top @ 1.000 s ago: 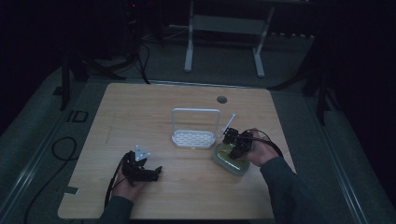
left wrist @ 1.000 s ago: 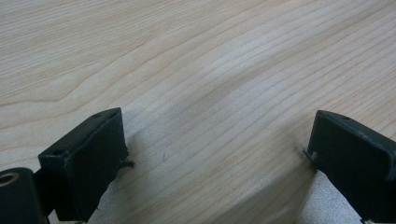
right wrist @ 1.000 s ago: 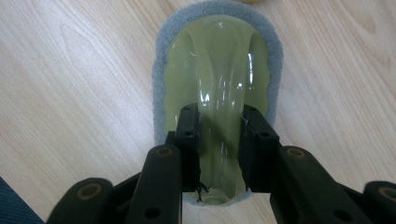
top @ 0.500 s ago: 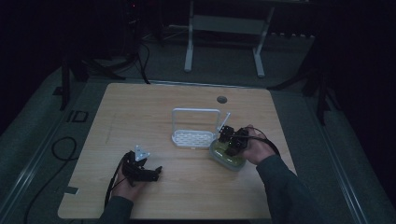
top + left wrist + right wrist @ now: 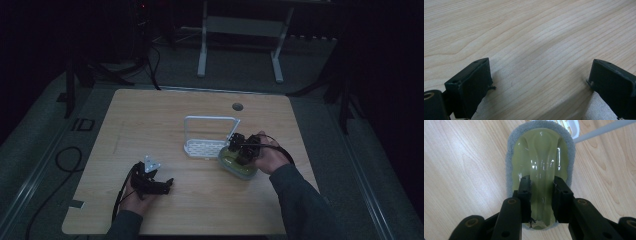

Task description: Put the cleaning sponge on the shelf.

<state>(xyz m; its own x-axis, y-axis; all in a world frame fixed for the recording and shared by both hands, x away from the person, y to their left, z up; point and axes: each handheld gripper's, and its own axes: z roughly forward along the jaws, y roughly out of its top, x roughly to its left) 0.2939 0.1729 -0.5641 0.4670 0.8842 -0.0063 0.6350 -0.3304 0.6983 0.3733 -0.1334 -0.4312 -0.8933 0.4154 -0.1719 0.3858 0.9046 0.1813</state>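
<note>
A green scrubber (image 5: 231, 163) with a grey pad rim lies on the wooden table (image 5: 150, 125), right of centre. In the right gripper view the scrubber (image 5: 541, 152) shows a glossy raised ridge down its middle. My right gripper (image 5: 243, 152) (image 5: 542, 180) points down onto it, with the jaws pressed against both sides of that ridge. My left gripper (image 5: 164, 184) rests low on the table at the front left. In the left gripper view the left gripper (image 5: 539, 72) is open, with bare wood between its jaws.
A white perforated rack (image 5: 202, 147) with an upright frame stands just left of the scrubber, and its edge (image 5: 570, 126) lies beyond the scrubber's far end. A round cable hole (image 5: 237, 106) sits near the table's back edge. Cables trail from both grippers.
My right gripper has shifted a little left towards the white rack, and the scrubber has moved with it. The left gripper has stayed put.
</note>
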